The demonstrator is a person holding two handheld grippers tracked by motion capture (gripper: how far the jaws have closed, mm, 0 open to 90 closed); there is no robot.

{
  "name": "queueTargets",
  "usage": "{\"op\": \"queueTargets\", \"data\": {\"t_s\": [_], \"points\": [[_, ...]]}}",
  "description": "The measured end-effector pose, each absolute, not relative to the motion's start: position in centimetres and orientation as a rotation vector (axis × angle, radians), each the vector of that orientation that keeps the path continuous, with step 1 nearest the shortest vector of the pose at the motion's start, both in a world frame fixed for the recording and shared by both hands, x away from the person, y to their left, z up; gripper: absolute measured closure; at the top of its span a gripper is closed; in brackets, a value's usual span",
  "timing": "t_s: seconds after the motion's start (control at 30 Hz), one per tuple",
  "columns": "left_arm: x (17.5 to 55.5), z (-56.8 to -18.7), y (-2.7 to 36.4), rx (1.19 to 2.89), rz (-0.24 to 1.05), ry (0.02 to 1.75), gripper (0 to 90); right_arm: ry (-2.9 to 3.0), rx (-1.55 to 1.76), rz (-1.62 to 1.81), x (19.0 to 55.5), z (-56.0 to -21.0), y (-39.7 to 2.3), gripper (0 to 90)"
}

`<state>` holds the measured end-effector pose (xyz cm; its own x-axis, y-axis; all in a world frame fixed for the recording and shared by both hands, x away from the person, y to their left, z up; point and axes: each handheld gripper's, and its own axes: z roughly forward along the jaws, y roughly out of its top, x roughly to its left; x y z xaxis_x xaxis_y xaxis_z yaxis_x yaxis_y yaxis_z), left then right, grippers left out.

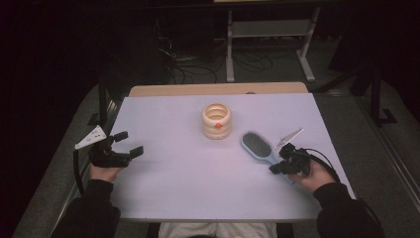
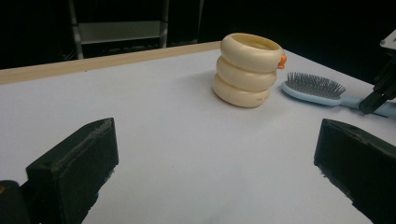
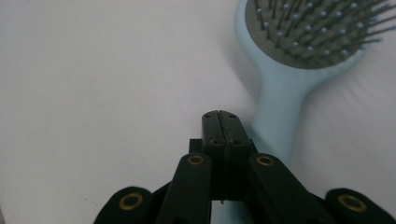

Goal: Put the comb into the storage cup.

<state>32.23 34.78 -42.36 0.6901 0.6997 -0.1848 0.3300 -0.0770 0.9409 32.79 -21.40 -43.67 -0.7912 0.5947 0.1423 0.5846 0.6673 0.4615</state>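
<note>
A light-blue hairbrush (image 1: 257, 145) lies bristles up at the right of the white table (image 1: 173, 173). My right gripper (image 1: 273, 169) sits over the brush's handle, with its jaws closed together and nothing between them. In the right gripper view the shut tips (image 3: 220, 114) rest just left of the handle (image 3: 280, 116). A cream holder made of stacked rings (image 1: 216, 120) stands at the table's centre back, with a small orange piece on its side. My left gripper (image 1: 130, 143) is at the left edge, open and empty, and points toward the holder (image 2: 247, 70) and the brush (image 2: 310, 86).
A wooden strip (image 1: 218, 89) runs along the table's far edge. Beyond it on the dark floor are a metal frame (image 1: 270, 44) and cables. A broad bare stretch of tabletop (image 2: 187, 140) lies between the two grippers.
</note>
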Motion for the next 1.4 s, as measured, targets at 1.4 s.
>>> {"op": "queueTargets", "data": {"t_s": [1.4], "points": [[32.2, -42.4, 34.8, 1.678, 0.384, 0.845, 0.0, 2.693, 1.089, 0.843, 32.5, -40.1, -26.9, 86.8]]}}
